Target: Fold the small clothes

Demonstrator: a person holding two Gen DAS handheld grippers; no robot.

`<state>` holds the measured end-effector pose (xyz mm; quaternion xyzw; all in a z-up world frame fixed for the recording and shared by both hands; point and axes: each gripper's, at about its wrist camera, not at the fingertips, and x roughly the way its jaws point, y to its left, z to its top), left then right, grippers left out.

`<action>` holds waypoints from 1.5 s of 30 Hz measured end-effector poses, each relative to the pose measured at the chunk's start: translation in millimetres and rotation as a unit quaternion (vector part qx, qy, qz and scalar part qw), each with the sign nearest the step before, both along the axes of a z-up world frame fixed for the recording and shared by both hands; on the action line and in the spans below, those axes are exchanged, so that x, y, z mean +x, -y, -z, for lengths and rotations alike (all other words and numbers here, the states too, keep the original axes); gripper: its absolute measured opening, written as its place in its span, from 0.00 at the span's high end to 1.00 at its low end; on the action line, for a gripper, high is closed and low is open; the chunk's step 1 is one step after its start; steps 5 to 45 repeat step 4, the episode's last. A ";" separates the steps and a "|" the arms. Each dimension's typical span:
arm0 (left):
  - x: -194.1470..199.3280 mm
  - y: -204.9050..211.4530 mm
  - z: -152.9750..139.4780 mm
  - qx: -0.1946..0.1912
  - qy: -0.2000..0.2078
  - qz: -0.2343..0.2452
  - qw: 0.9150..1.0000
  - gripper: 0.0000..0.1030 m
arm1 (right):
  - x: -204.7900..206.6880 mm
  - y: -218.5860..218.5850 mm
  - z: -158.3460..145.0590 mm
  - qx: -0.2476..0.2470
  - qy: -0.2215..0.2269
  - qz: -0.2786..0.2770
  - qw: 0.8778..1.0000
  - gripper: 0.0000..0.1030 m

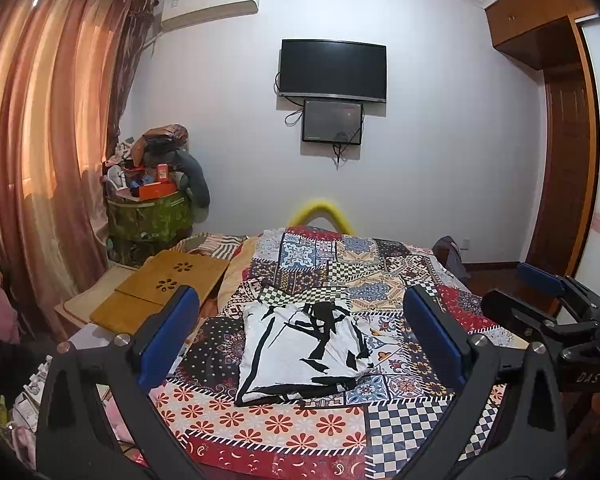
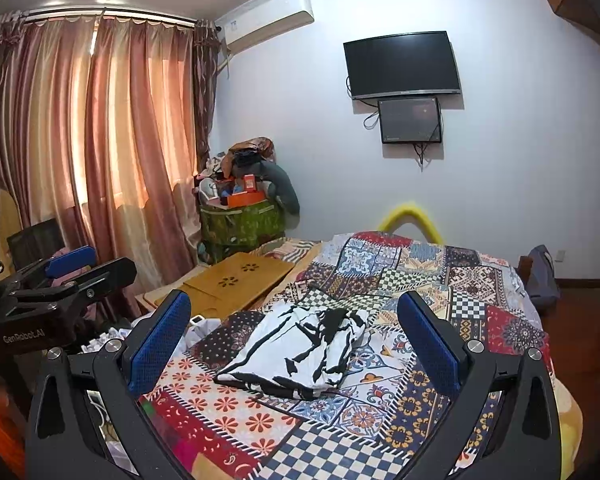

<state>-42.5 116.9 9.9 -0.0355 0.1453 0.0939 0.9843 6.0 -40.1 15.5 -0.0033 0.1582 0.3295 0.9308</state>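
Observation:
A small white garment with black brush-like marks (image 1: 300, 352) lies folded into a rough rectangle on the patchwork bedspread (image 1: 260, 424). It also shows in the right wrist view (image 2: 300, 352). My left gripper (image 1: 300, 320) is open and empty, held above the bed on the near side of the garment. My right gripper (image 2: 296, 320) is open and empty, also above the bed short of the garment. The right gripper appears at the right edge of the left wrist view (image 1: 556, 296), and the left gripper at the left edge of the right wrist view (image 2: 72, 268).
A wooden lap desk (image 1: 168, 284) lies at the bed's left side. A green hamper piled with boxes and clothes (image 1: 152, 208) stands by the curtains (image 1: 40, 160). A TV (image 1: 332, 70) hangs on the far wall. A wooden wardrobe (image 1: 560, 160) stands right.

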 end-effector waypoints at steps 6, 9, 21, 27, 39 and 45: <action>0.9 -1.7 1.4 0.002 -0.002 0.002 1.000 0.00 | 0.0 -2.7 0.6 -0.002 -0.001 -0.001 1.000 0.00; 0.9 -1.7 1.4 0.002 -0.002 0.002 1.000 0.00 | 0.0 -2.7 0.6 -0.002 -0.001 -0.001 1.000 0.00; 0.9 -1.7 1.4 0.002 -0.002 0.002 1.000 0.00 | 0.0 -2.7 0.6 -0.002 -0.001 -0.001 1.000 0.00; 0.9 -1.7 1.4 0.002 -0.002 0.002 1.000 0.00 | 0.0 -2.7 0.6 -0.002 -0.001 -0.001 1.000 0.00; 0.9 -1.7 1.4 0.002 -0.002 0.002 1.000 0.00 | 0.0 -2.7 0.6 -0.002 -0.001 -0.001 1.000 0.00; 0.9 -1.7 1.4 0.002 -0.002 0.002 1.000 0.00 | 0.0 -2.7 0.6 -0.002 -0.001 -0.001 1.000 0.00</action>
